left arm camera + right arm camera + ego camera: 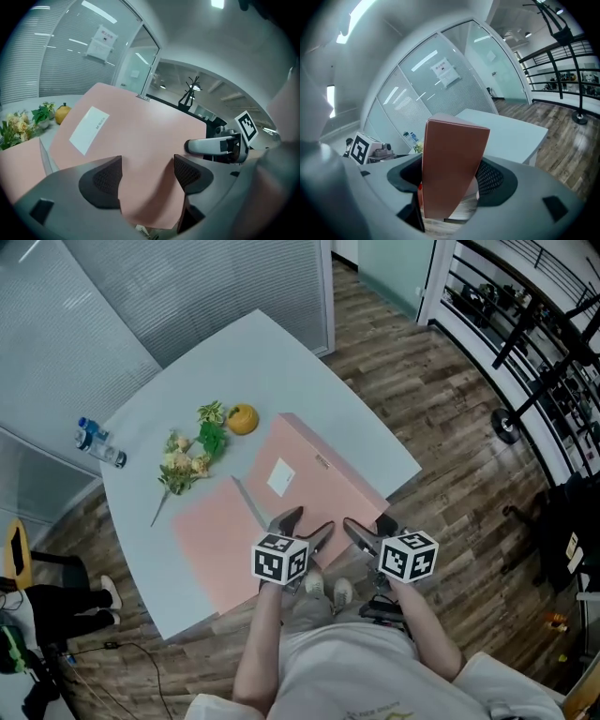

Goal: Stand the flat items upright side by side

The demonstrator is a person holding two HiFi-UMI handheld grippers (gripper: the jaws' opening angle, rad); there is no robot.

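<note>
A large flat pink box (314,479) with a white label (280,477) is tilted up off the table (272,362). Its labelled face (140,136) fills the left gripper view. A second flat pink item (211,535) lies on the table to its left. My left gripper (305,524) stands open at the box's near edge, fingers spread wide (147,176) over the pink face. My right gripper (370,526) is shut across the thickness of the box's near right end (454,154); that narrow end fills the space between its jaws (450,180).
Artificial flowers (187,460), a yellow-orange fruit (242,418) and a water bottle (100,444) are on the table's far left. The table's near edge is at my body. Glass partitions stand behind; wooden floor and a black railing (534,343) are on the right.
</note>
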